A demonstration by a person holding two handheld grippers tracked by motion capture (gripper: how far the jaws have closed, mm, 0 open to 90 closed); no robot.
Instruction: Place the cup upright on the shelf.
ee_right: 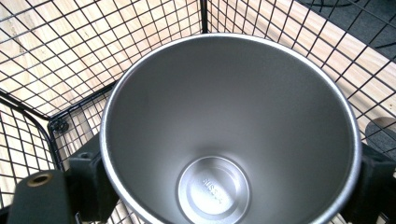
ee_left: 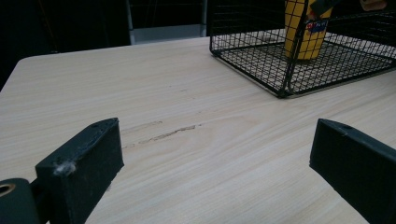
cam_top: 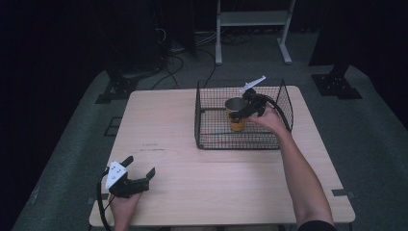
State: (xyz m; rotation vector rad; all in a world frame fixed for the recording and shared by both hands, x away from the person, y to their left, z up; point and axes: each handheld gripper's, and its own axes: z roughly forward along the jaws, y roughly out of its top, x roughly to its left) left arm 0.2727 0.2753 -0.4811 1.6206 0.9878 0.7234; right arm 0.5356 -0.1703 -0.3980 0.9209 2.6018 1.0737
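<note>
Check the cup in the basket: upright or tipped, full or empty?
Upright and empty. The cup stands mouth up in the basket, its bare metal bottom visible; the right gripper clamps its sides.

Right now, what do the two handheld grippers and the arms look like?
Left gripper: black body, two blocky black jaws, white three-cornered plate on top, black cable trailing. Right gripper: black too, with a white plate and a thick black cable. Forearms bare; a dark sleeve on the right arm.

The wire basket (cam_top: 240, 139) walls in the cup (cam_top: 235, 115) on all sides; its top is open, and the tabletop (cam_top: 192, 168) in front lies bare.
</note>
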